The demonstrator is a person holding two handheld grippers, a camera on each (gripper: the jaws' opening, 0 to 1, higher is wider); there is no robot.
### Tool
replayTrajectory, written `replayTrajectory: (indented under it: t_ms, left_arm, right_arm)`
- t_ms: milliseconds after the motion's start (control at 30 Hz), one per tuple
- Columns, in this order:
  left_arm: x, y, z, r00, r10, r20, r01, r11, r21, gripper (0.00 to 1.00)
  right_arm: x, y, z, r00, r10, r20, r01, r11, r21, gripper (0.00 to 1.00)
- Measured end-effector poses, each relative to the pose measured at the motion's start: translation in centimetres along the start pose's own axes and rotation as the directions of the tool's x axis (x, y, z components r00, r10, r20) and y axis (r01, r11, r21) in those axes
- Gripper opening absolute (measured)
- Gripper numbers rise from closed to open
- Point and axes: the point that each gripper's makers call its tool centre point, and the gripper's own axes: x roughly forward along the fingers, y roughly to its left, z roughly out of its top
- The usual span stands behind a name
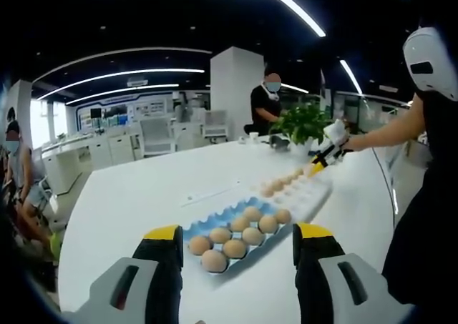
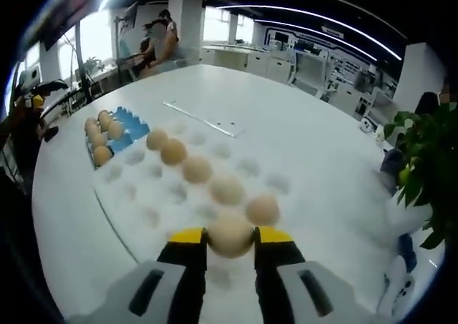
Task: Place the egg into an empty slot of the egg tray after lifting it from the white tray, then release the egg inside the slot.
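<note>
- Your right gripper [image 2: 230, 239] has its yellow-tipped jaws clamped on an egg [image 2: 230, 232] at its sides — the hold that lets it lift clear of its dimple.
- The egg sits at the near end of the white tray [image 2: 143, 195], closing a diagonal row of eggs that runs to the far left.
- The blue egg tray [image 2: 134, 132] lies far left, butted against the white one; its empty slots look to be your target.
- Your left gripper [image 1: 236, 247] hangs with jaws apart, holding nothing — parked near the blue egg tray's [image 1: 215, 220] end.

White table [image 1: 143, 188] with blue egg tray [image 1: 215, 227], white tray [image 1: 304, 195], potted plant [image 1: 304, 124].
</note>
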Motion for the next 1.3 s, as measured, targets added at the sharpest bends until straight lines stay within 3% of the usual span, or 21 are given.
replayTrajectory:
  t_ms: [567,967,1300]
  left_arm:
    - [-0.2,0.2,0.0,1.0,0.006,0.007,-0.006,1.0,-0.003,0.62]
    - [-0.6,0.5,0.0,1.0,0.017,0.006,-0.017,1.0,-0.004,0.62]
    - [-0.9,0.8,-0.1,1.0,0.027,0.007,-0.027,1.0,-0.01,0.62]
  right_arm:
    - [2.1,5.1,3.3,0.991,0.131,0.021,-0.129,0.989,-0.077,0.25]
    - [4.4,8.8,6.1,0.974,0.227,0.013,-0.222,0.96,-0.169,0.25]
    - [5.9,10.4,7.6,0.96,0.279,0.012,-0.27,0.939,-0.215,0.25]
